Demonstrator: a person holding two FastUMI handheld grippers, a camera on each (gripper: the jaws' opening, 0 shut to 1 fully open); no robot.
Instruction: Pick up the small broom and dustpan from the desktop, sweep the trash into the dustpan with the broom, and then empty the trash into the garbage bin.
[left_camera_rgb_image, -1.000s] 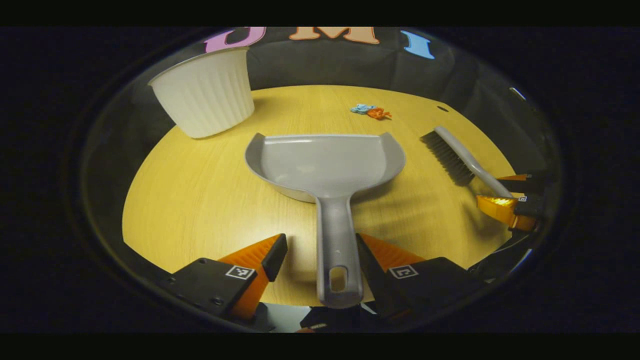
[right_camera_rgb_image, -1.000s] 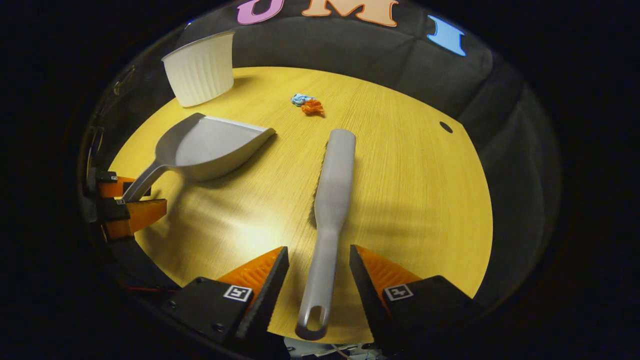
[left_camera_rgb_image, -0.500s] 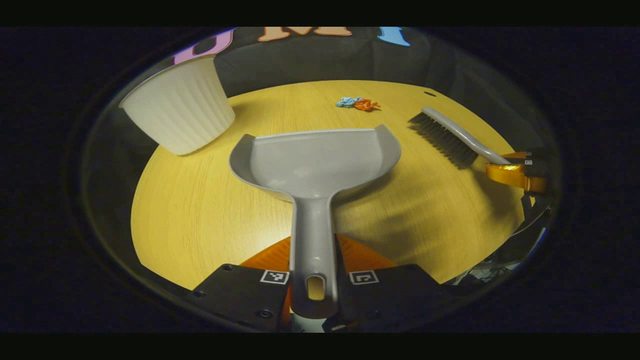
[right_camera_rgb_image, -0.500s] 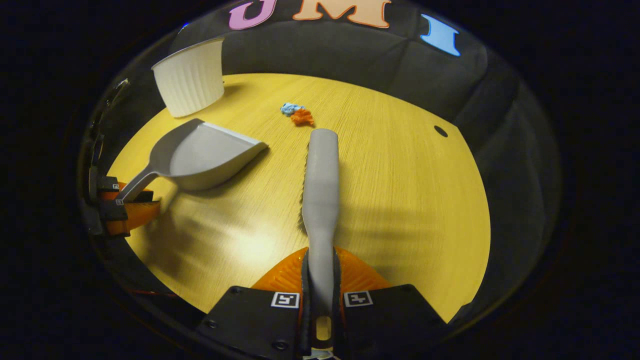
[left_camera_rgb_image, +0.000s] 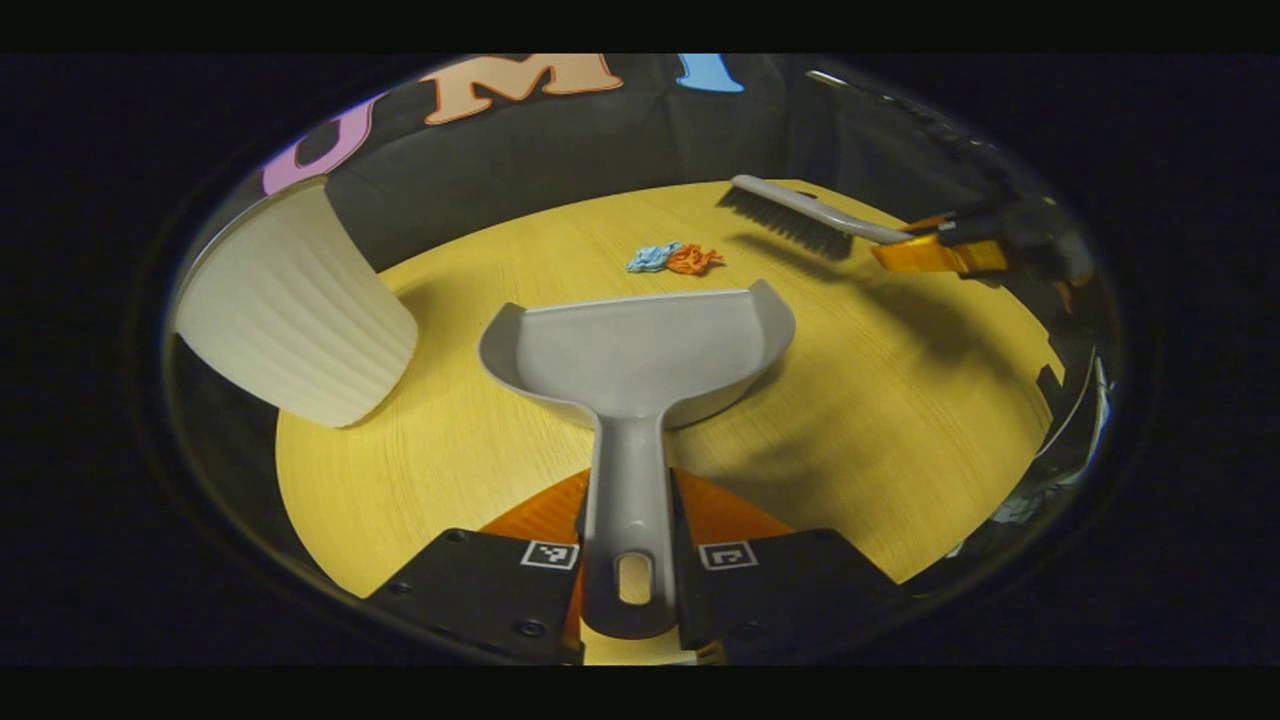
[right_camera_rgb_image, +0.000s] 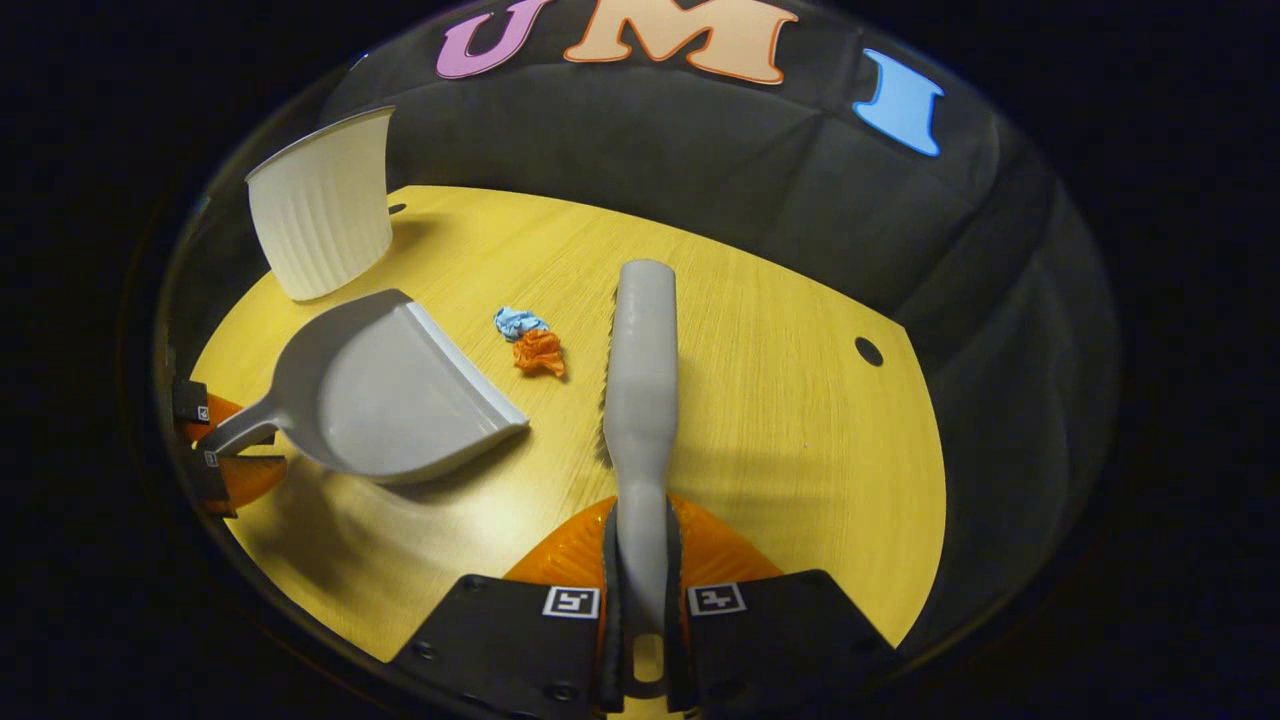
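Observation:
My left gripper is shut on the handle of the grey dustpan, whose mouth faces two crumpled scraps, one blue and one orange. In the right gripper view my right gripper is shut on the handle of the grey broom, which points forward just right of the blue scrap and orange scrap. The dustpan lies left of them. The broom hangs above the table's far right in the left gripper view, held by the right gripper.
A white ribbed garbage bin stands at the table's left, also seen as the bin at the far left. The round wooden table has a small dark hole near its right edge.
Both grippers closed on the handles about half a second ago. Since then both tools have moved forward toward the scraps, and the broom has been lifted off the table.

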